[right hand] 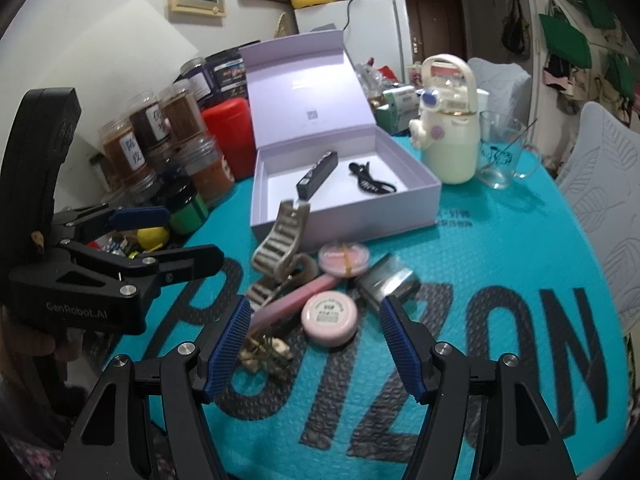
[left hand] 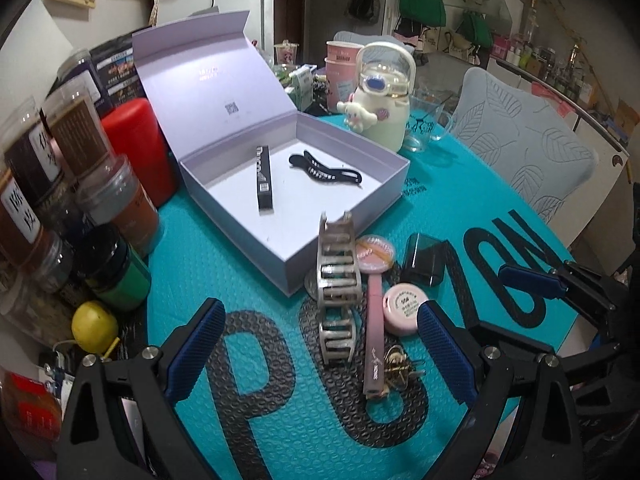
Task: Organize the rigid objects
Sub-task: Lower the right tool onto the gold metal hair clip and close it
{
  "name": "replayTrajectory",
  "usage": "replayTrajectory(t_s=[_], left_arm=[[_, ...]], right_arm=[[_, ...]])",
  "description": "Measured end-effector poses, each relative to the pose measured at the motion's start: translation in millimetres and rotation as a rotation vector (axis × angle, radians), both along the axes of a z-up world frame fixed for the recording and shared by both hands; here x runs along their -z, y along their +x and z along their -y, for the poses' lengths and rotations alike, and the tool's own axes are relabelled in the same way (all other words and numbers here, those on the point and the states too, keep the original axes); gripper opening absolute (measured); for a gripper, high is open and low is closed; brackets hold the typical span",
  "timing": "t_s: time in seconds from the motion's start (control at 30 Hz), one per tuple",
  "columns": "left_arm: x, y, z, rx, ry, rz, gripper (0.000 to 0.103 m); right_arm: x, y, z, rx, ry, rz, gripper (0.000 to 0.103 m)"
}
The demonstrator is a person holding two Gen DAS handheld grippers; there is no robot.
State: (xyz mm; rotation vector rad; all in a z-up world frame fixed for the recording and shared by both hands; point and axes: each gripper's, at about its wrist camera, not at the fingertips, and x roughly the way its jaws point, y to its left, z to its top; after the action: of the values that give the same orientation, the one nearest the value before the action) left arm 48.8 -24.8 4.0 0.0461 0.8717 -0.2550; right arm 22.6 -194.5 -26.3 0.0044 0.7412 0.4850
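Observation:
An open lilac box [left hand: 344,216] [right hand: 404,208] sits on the teal mat and holds a black stick [left hand: 264,178] [right hand: 318,174] and a black hair clip [left hand: 326,168] [right hand: 370,180]. In front of it lie a beige claw clip [left hand: 338,276] [right hand: 280,240], a pink tube [left hand: 374,340] [right hand: 294,298], a round pink compact [left hand: 404,308] [right hand: 329,314], a pink-lidded tin [left hand: 375,254] [right hand: 344,258], a dark case [left hand: 424,260] [right hand: 390,280] and a gold clip [left hand: 396,364] [right hand: 266,354]. My left gripper [left hand: 320,352] is open and empty above the pile. My right gripper [right hand: 314,344] is open and empty around the compact's near side.
Jars [left hand: 64,152] [right hand: 160,136], a red canister [left hand: 138,144] [right hand: 230,136] and a lemon [left hand: 94,326] crowd the left. A cream character bottle [left hand: 384,100] [right hand: 450,128] and a glass mug [right hand: 504,152] stand behind the box. A chair [left hand: 528,144] is on the right.

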Motion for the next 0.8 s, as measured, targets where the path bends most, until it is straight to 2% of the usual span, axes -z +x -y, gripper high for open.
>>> replayTrajectory(t_s=[0.17,0.37,0.57,0.8], left_arm=[[10.4,0.1,-6.4,-0.008,-0.02,-0.025,0.098],[21.8,-2.0,-12.9,0.002,-0.026,-0.045,0.098],[28.8,-4.4,-22.3,0.005,-0.054,-0.059,0.098],[33.1,-4.7,-33.3,-0.014,-0.064,-0.059,0.098]], right_arm=[[18.2,-2.4,-5.4,-0.023,0.023,-0.022,0.067],[39.3,-5.9,-16.2,-0.057,0.005,-0.038,0.067],[57.1,0.6,-28.2,-0.095,0.008,-0.088,0.067],[72.0,9.6,-50.7,-0.144,-0.033,-0.109,0.071]])
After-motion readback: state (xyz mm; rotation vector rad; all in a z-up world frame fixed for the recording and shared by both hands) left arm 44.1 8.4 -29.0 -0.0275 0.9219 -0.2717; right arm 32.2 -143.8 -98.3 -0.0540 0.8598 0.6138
